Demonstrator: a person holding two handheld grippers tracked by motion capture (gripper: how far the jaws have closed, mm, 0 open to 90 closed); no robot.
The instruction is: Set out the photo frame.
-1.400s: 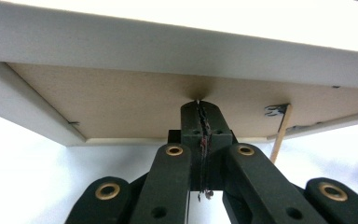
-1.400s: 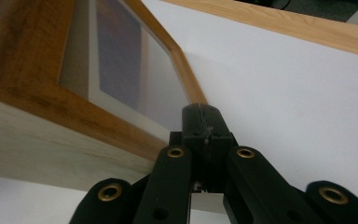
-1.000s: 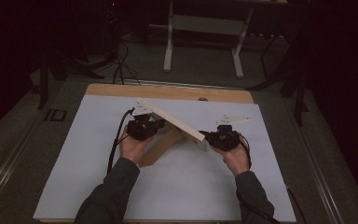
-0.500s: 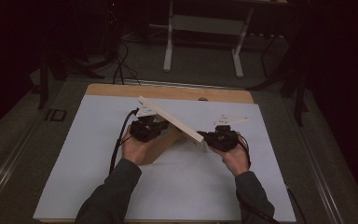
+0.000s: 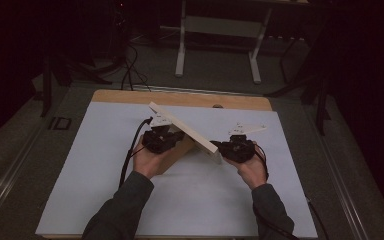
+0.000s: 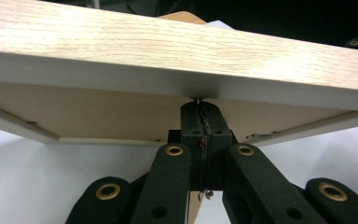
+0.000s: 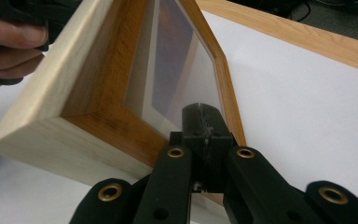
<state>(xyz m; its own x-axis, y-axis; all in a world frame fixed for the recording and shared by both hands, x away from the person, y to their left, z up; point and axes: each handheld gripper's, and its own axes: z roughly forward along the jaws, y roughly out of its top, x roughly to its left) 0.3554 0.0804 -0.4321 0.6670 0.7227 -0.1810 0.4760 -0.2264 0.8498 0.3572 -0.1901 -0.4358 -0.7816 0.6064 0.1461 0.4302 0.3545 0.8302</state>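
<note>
A light wooden picture frame [image 5: 182, 127] stands tilted on edge on the white table cover [image 5: 95, 190], between my two grippers. My left gripper [image 5: 176, 137] is shut, its tip pressed up against the frame's back side [image 6: 121, 112] just under the pale edge [image 6: 177, 51]. In the left gripper view the closed tips [image 6: 198, 106] hold nothing. My right gripper [image 5: 220, 148] is shut too, and its tip [image 7: 200, 112] rests against the glass [image 7: 177, 60] inside the frame's front corner [image 7: 51, 93]. The left hand's fingers [image 7: 9, 46] hold the other gripper beyond the frame.
The white cover lies over a wooden tabletop whose far strip [image 5: 180, 97] is bare. Behind the table stand metal legs [image 5: 180, 45] and floor cables [image 5: 130, 65] in the dark. A grey plate [image 5: 247, 128] tops the right gripper.
</note>
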